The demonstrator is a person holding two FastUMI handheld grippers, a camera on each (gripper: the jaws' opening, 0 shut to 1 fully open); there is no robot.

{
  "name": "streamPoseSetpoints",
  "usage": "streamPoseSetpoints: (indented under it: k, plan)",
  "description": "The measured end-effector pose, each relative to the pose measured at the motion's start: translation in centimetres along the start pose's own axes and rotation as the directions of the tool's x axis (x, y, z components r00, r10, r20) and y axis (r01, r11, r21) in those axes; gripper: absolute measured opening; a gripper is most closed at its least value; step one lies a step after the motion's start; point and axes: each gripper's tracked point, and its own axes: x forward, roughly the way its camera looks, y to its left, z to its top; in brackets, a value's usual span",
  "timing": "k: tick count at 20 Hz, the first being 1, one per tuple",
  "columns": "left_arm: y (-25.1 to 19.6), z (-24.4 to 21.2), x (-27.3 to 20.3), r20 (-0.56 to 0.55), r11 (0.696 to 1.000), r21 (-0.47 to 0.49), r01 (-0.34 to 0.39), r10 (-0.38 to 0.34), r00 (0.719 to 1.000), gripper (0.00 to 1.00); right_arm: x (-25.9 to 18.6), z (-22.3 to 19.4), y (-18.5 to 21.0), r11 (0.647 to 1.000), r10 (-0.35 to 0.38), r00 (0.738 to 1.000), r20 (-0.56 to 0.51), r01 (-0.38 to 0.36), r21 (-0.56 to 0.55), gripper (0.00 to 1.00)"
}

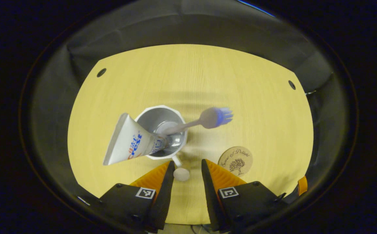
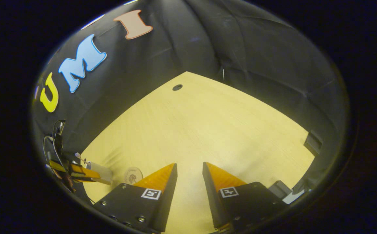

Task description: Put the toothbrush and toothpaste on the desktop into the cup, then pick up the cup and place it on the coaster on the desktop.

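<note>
Left gripper view: left gripper [image 1: 188,169] held wide and empty low in the frame, straddling the round knob of the handle [image 1: 181,174] of the white cup [image 1: 162,133] at centre, cup just ahead and upright with the toothpaste tube [image 1: 128,141] leaning out lower left and the toothbrush [image 1: 204,119] slanting right, bristles up; wooden coaster [image 1: 235,160] bare, just right of the cup (clearly the nearer hand for the lift). Right gripper view: right gripper [image 2: 190,170] likewise wide and empty over bare desktop [image 2: 208,130], cup [image 2: 99,172] and coaster [image 2: 133,175] well apart at lower left.
</note>
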Motion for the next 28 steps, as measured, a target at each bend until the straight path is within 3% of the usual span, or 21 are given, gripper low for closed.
streamPoseSetpoints:
  k: [1,2,9,10,15,16,22,28]
  plan:
    - [0.2,0.3,0.2,0.008,1.000,-0.006,-0.018,0.019,1.000,0.57,0.2,0.1,-0.1,1.000,0.005,1.000,-0.009,-0.005,-0.005,0.47]
    - [0.3,0.6,0.6,0.014,0.999,-0.019,-0.035,0.035,0.999,0.57,0.4,0.0,-0.3,1.000,0.008,1.000,-0.020,-0.008,-0.008,0.51]
    - [1.4,0.7,2.5,0.050,0.979,-0.191,-0.076,0.088,0.995,0.53,2.5,0.8,-1.5,0.999,0.021,0.996,-0.089,-0.025,-0.036,0.51]
    - [1.5,0.8,2.7,0.056,0.975,-0.208,-0.073,0.087,0.995,0.36,2.8,0.8,-1.5,0.999,0.024,0.995,-0.098,-0.028,-0.046,0.51]
    - [1.4,0.7,2.7,0.075,0.967,-0.238,-0.090,0.111,0.991,0.27,4.0,0.8,-0.6,0.995,0.049,0.989,-0.140,-0.060,-0.079,0.51]
    - [1.5,0.8,2.8,0.075,0.964,-0.247,-0.095,0.117,0.990,0.22,4.1,0.9,-0.4,0.994,0.052,0.989,-0.141,-0.065,-0.084,0.47]
    - [1.2,1.1,2.9,0.103,0.959,-0.274,-0.073,0.104,0.989,0.22,4.3,0.8,-0.4,0.994,0.049,0.988,-0.148,-0.063,-0.091,0.51]
    - [-0.6,1.7,1.3,0.153,0.980,-0.193,-0.042,0.072,0.986,0.22,3.8,1.0,-0.7,0.995,0.045,0.990,-0.130,-0.056,-0.078,0.51]
